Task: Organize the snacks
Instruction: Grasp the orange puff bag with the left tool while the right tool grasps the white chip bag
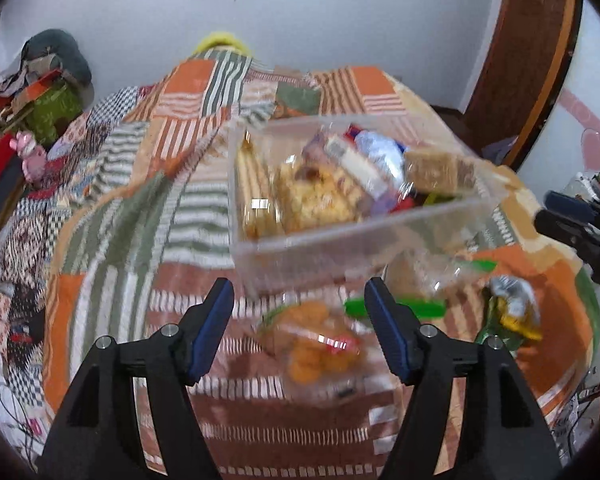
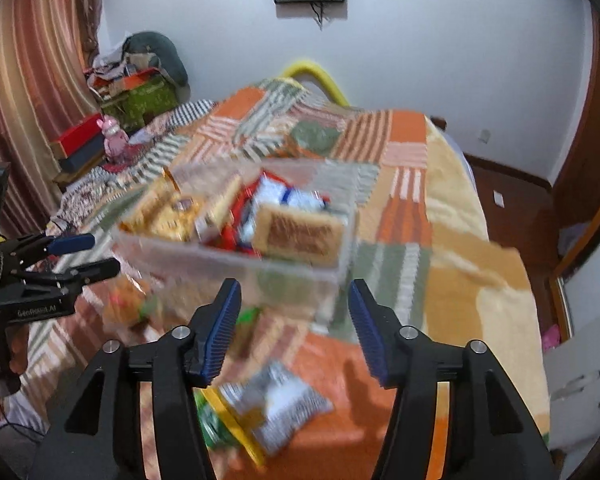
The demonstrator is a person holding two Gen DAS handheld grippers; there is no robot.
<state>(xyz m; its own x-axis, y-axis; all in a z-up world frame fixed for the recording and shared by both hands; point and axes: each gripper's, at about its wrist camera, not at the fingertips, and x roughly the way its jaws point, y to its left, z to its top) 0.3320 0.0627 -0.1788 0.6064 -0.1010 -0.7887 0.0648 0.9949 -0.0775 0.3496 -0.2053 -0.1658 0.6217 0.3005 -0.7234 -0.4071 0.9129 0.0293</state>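
A clear plastic bin [image 1: 340,240] holding several snack packs sits on the patchwork bedspread; it also shows in the right wrist view [image 2: 236,264]. My left gripper [image 1: 300,328] is open and empty, above a clear bag of orange snacks [image 1: 312,344] in front of the bin. A green-topped clear bag [image 1: 428,280] and a grey-yellow packet [image 1: 512,308] lie to its right. My right gripper [image 2: 294,328] is open and empty, above the grey-yellow packet [image 2: 272,404]. Each gripper shows at the edge of the other's view.
The bed is covered by an orange, green and white blanket [image 2: 412,184]. Boxes, a pink toy [image 2: 114,140] and piled clothes stand at the far left by a curtain. A wooden door [image 1: 528,52] is at the right.
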